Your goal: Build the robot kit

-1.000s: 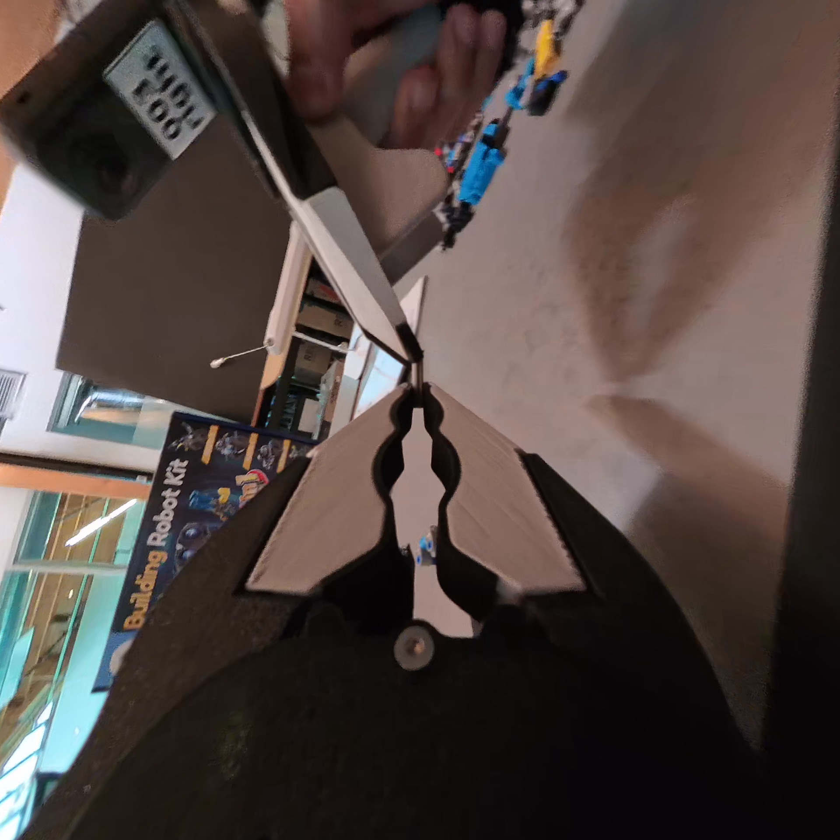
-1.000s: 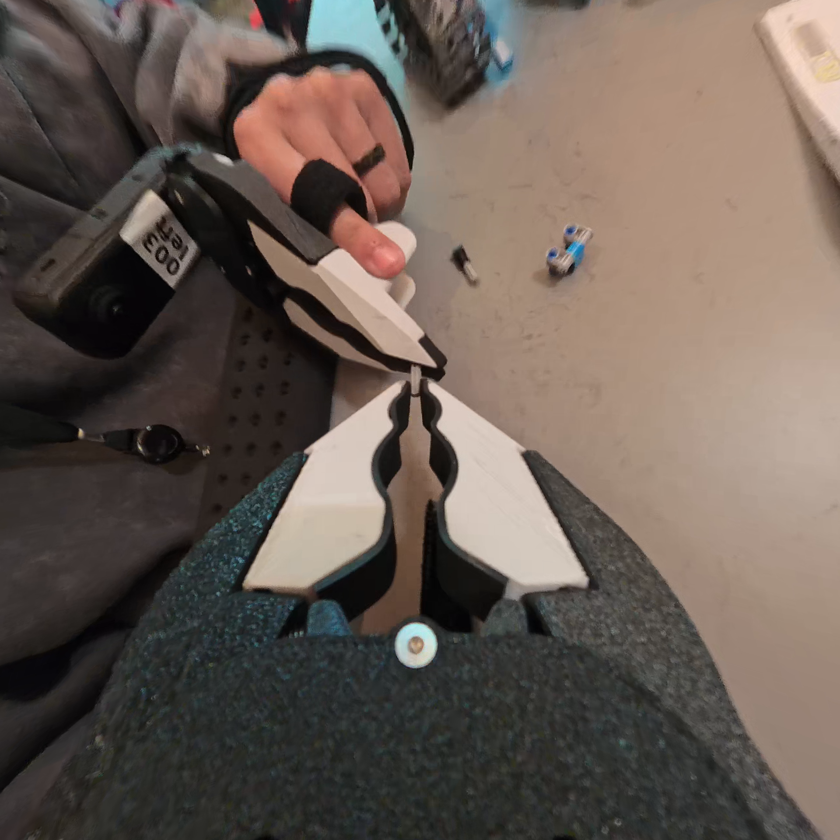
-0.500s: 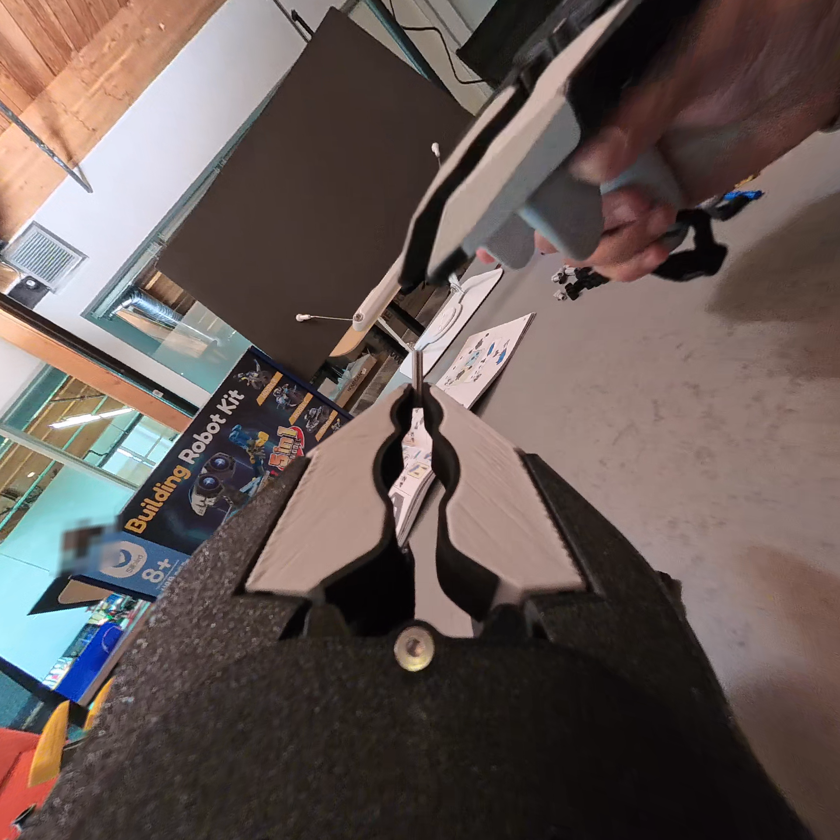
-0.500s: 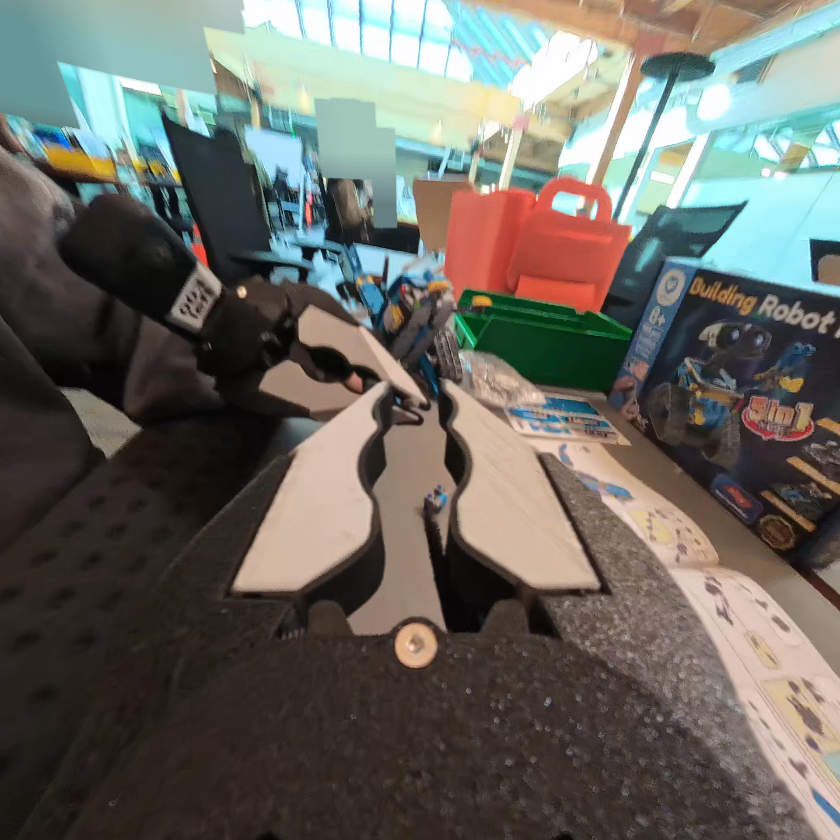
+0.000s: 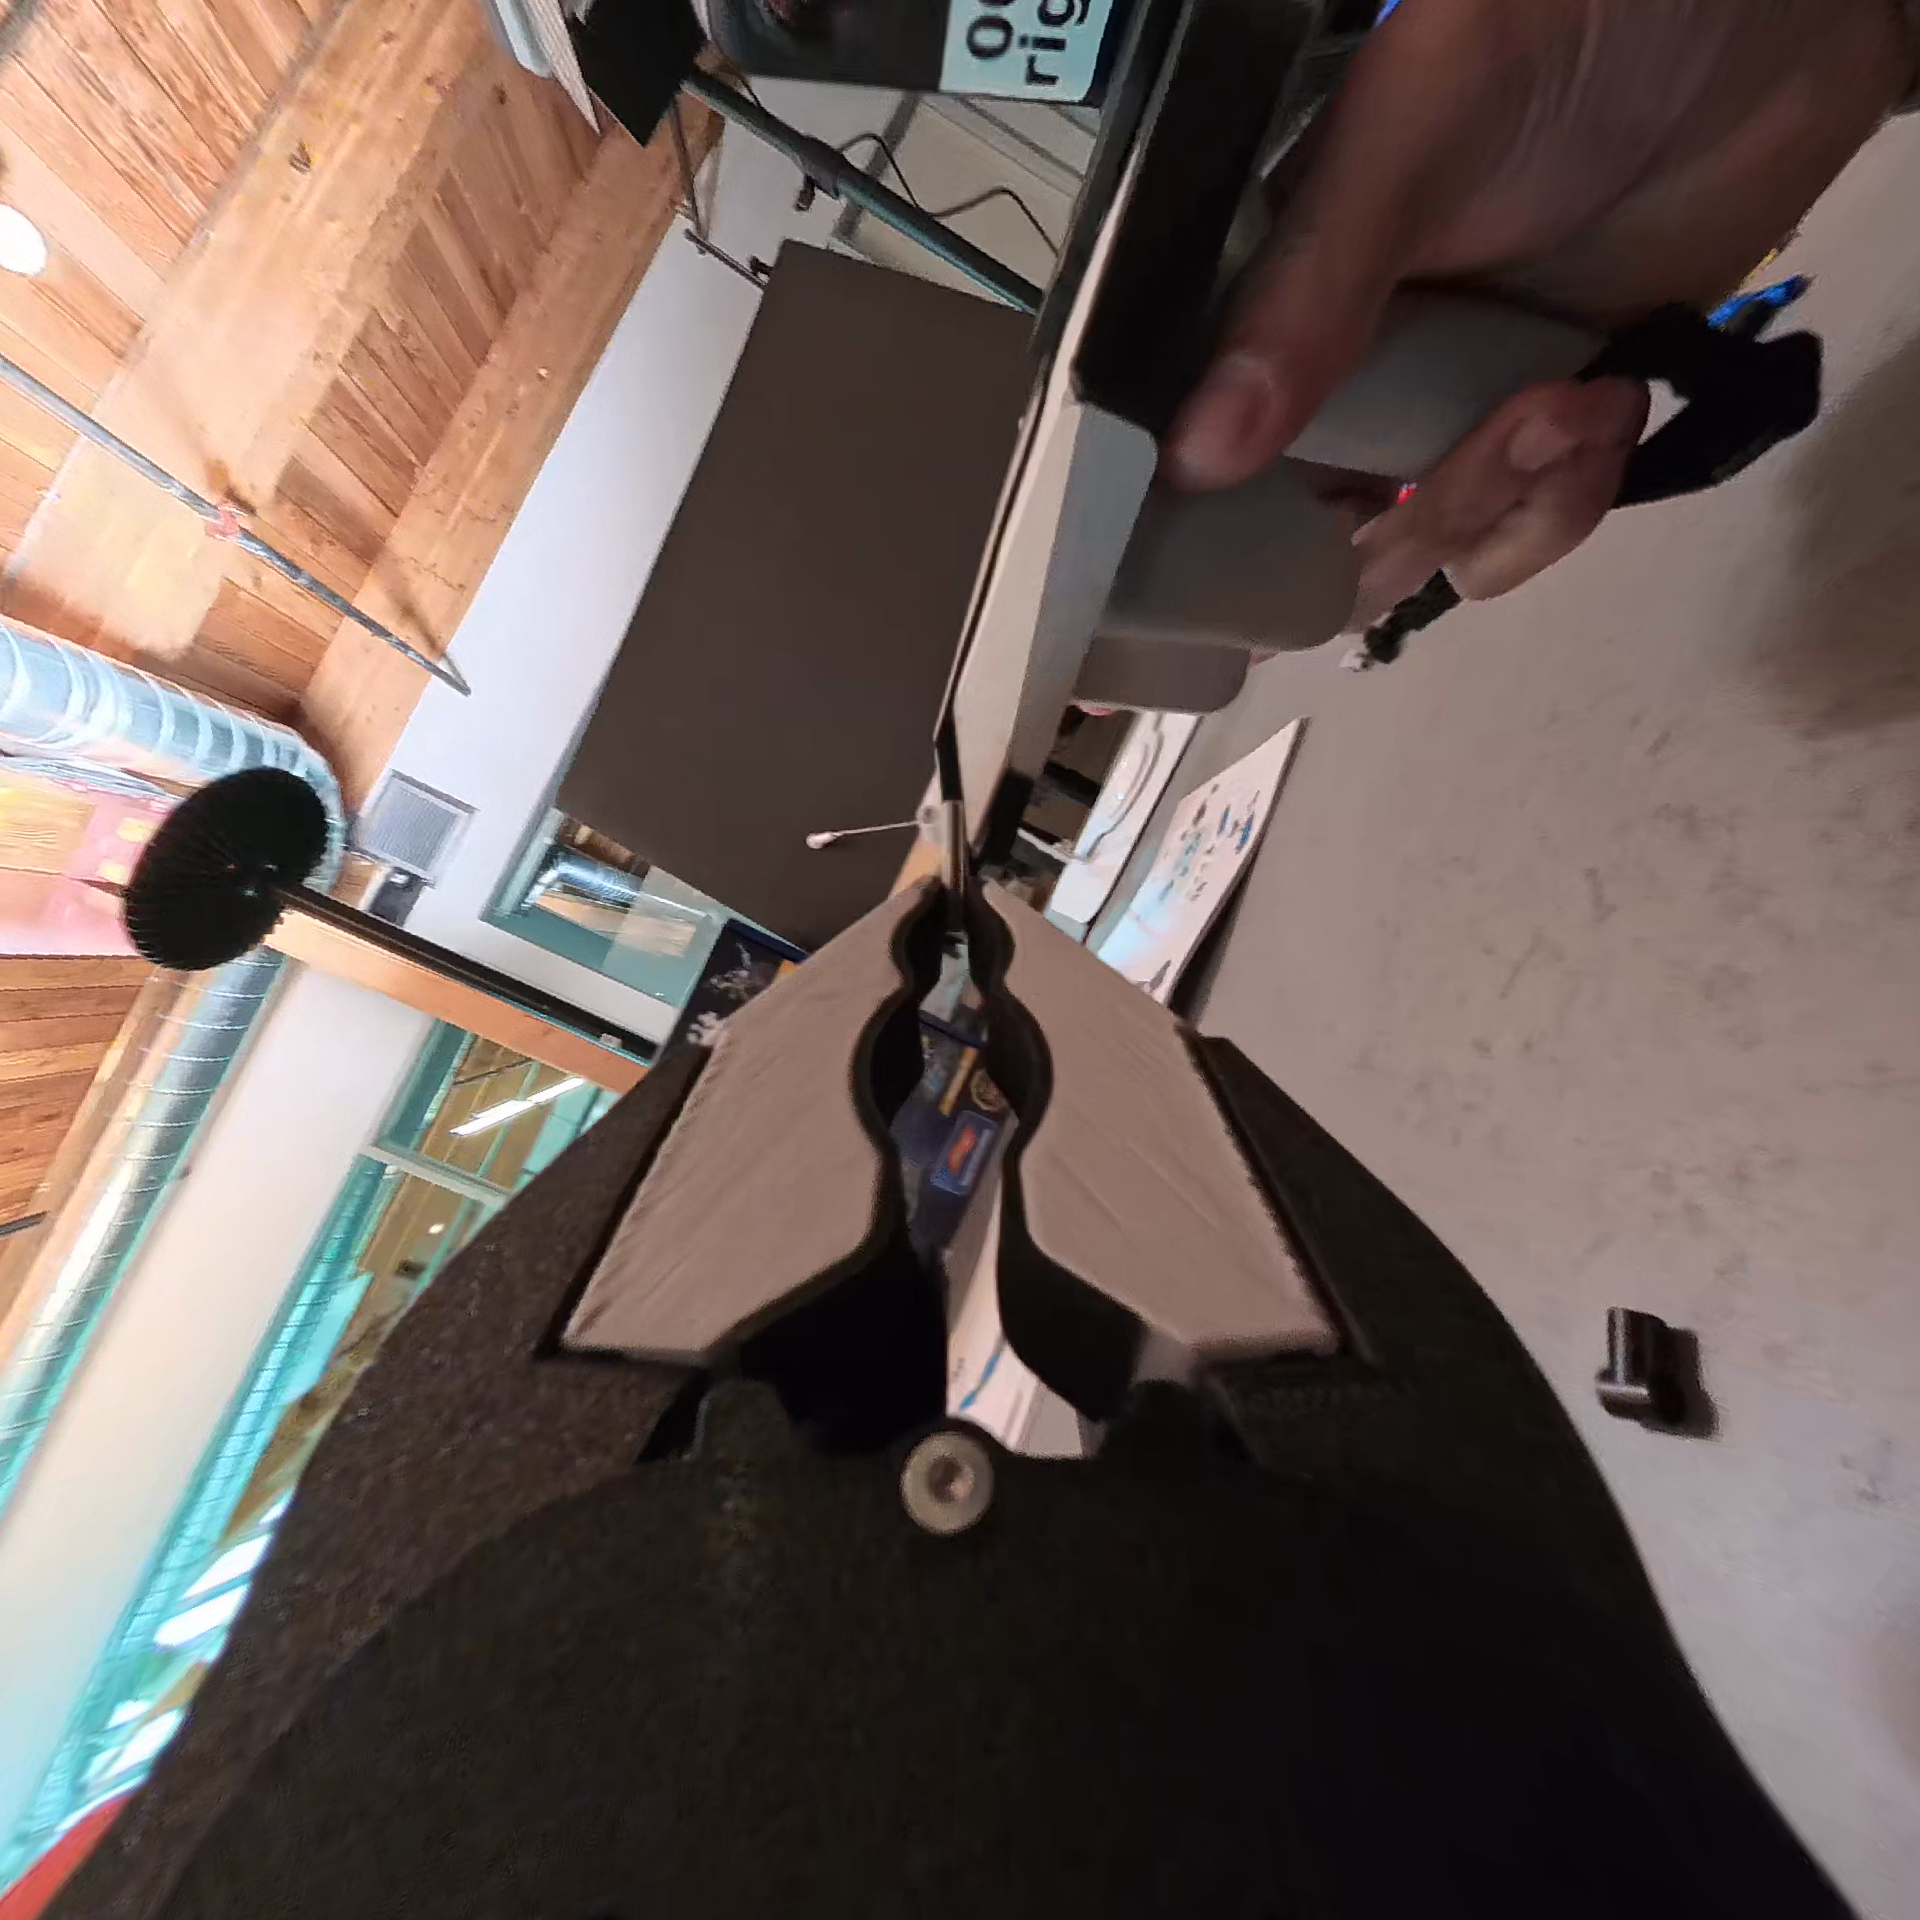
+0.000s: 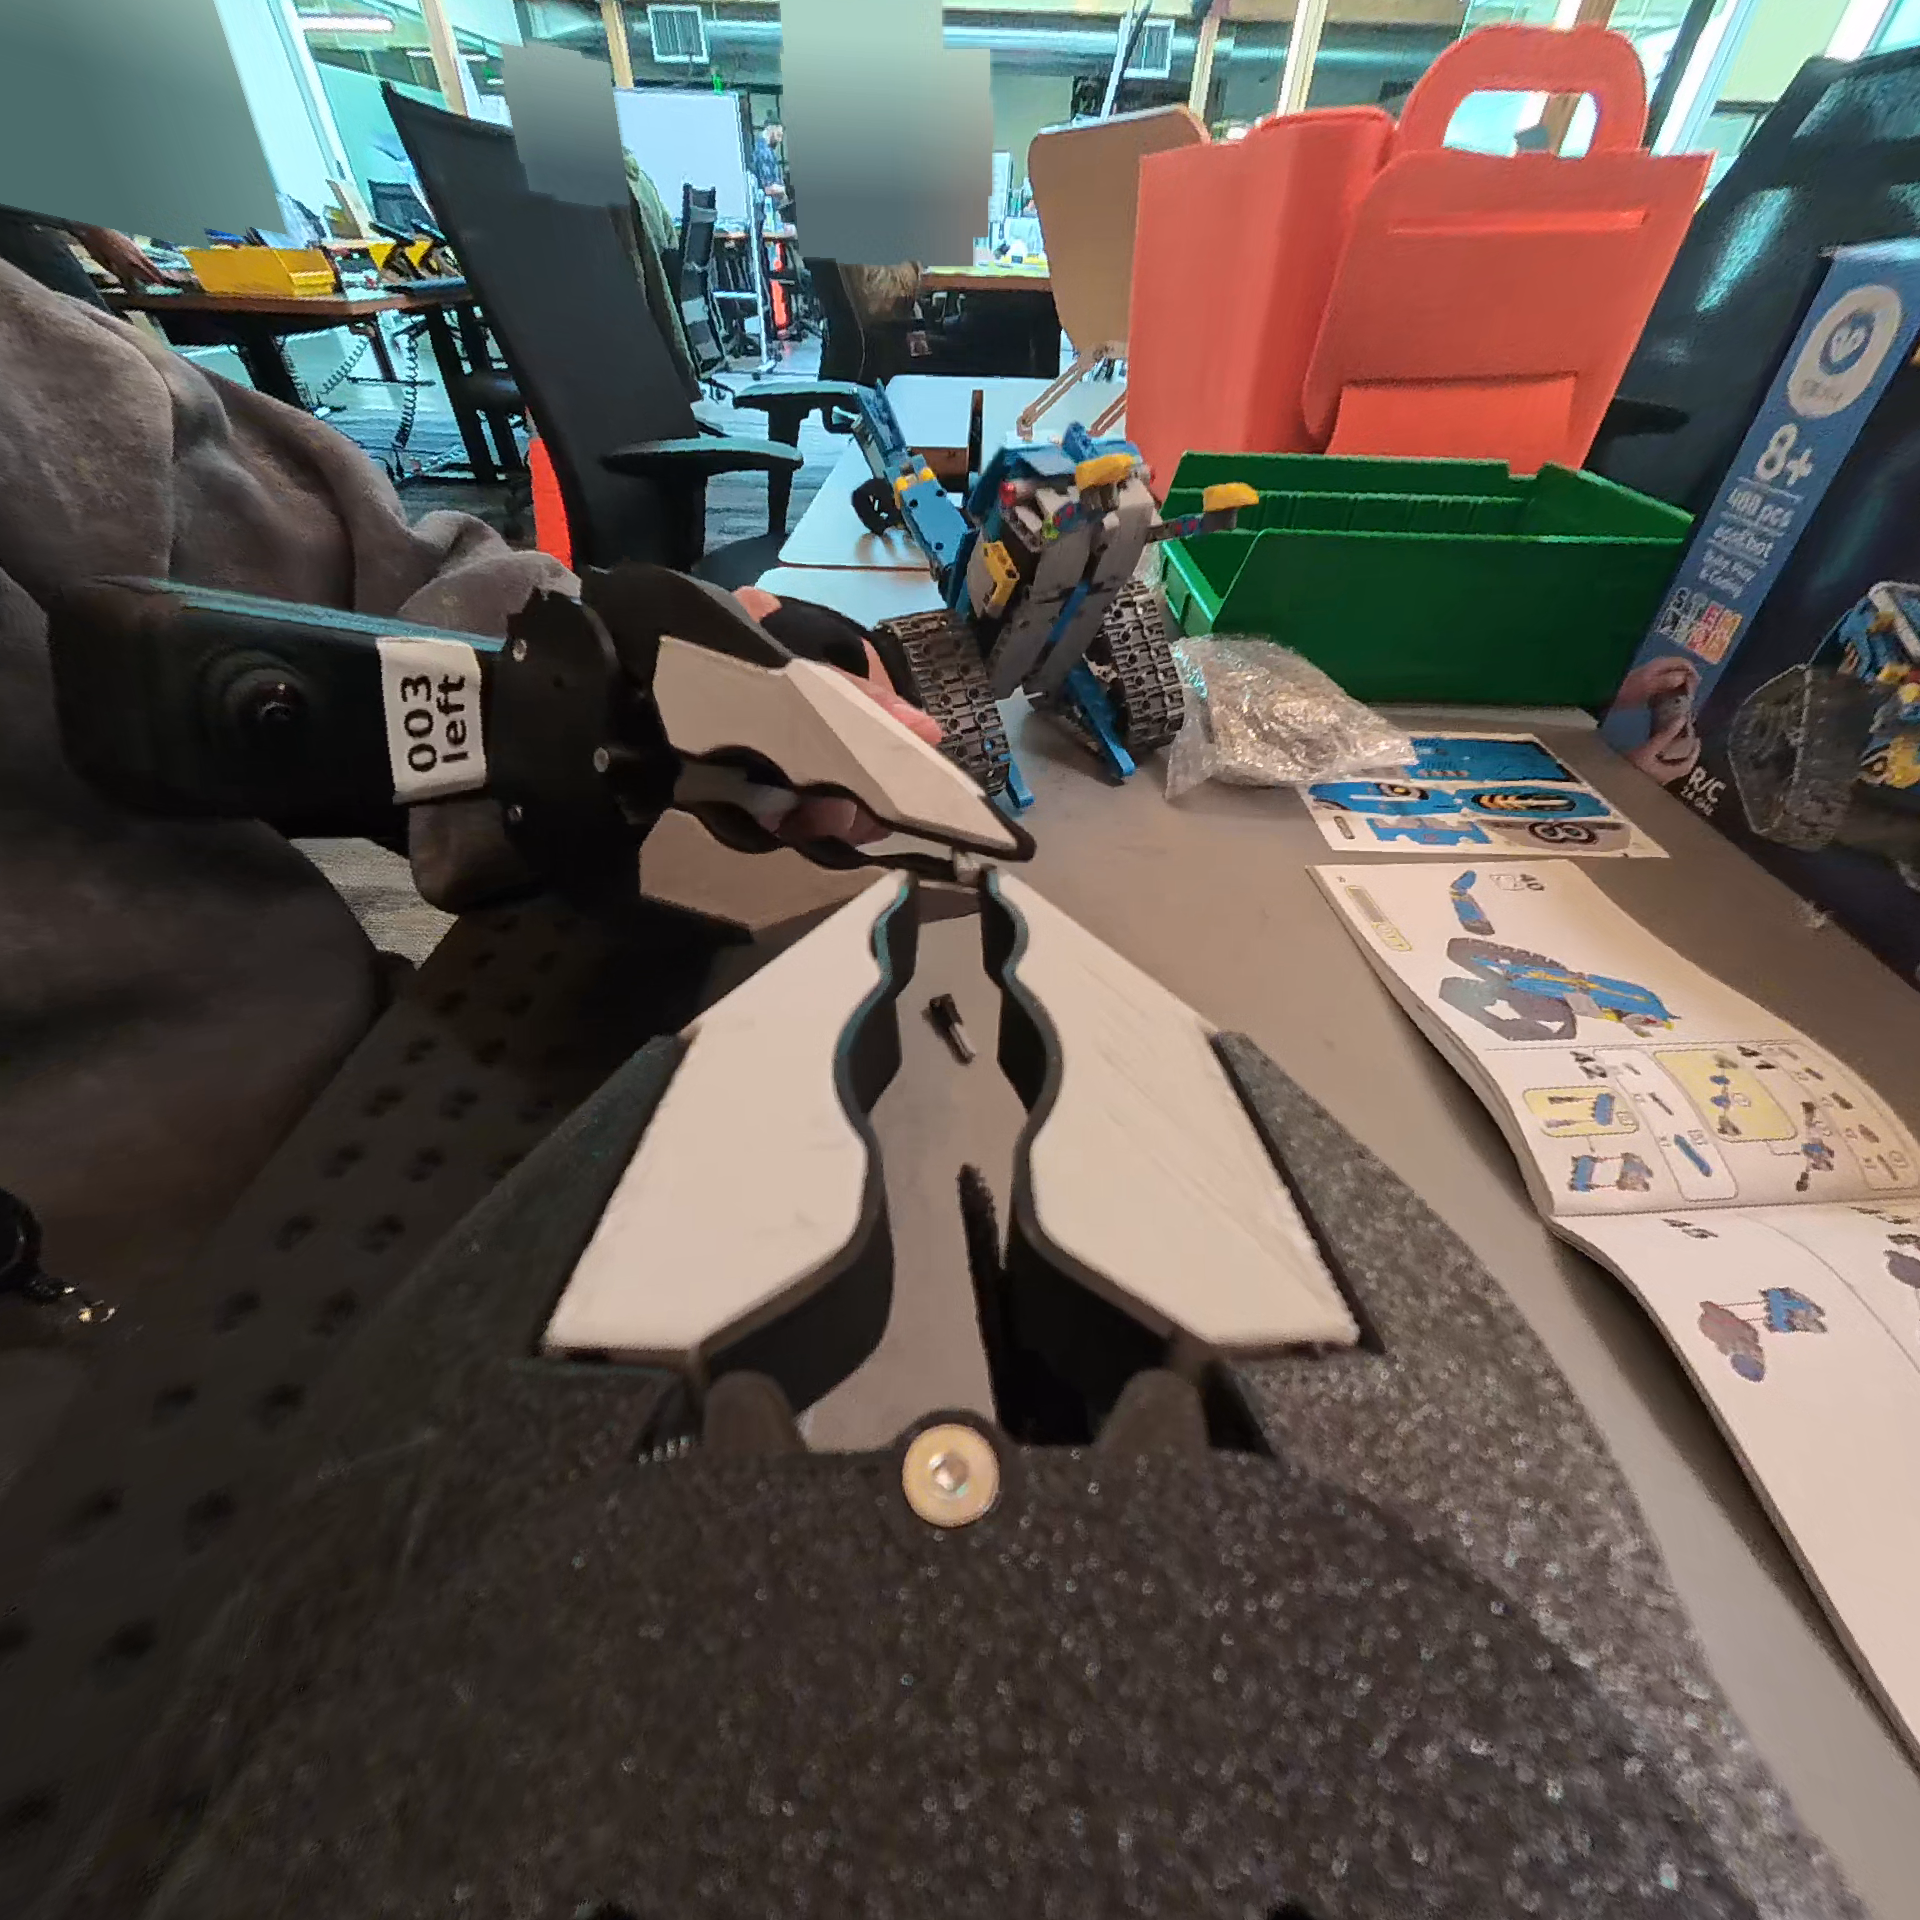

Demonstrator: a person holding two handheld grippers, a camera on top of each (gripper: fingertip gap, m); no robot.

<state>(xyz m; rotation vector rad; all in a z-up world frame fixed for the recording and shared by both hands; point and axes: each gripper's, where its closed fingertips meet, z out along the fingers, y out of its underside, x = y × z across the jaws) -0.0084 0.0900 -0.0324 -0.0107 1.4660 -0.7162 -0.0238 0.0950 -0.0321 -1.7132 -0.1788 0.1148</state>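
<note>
My left gripper (image 5: 951, 899) is shut on a thin dark pin (image 5: 953, 847) that sticks out past its tips. In the right wrist view the left gripper (image 6: 992, 847) comes in from the left, held by a hand, and the pin's pale end (image 6: 966, 868) shows at its tip. My right gripper (image 6: 948, 881) has its jaws a little apart on either side of that pin end, with gaps showing beside it. In the left wrist view the right gripper (image 5: 966, 769) hangs down from above in a hand, its tip at the pin's far end.
A small black pin (image 6: 948, 1023) lies on the grey table (image 6: 1195, 914). A black part (image 5: 1652, 1377) lies at right. A tracked toy robot (image 6: 1049, 613), plastic bag (image 6: 1257, 717), green bin (image 6: 1434, 561), orange bag (image 6: 1455, 270), box (image 6: 1808, 582) and open booklet (image 6: 1621, 1060) stand around. The grippers are tip to tip, or close to it.
A second ago both grippers were shut on the pin. The right one let go and opened wide, and its jaws have now narrowed around the pin's end. Both views have swung upward.
</note>
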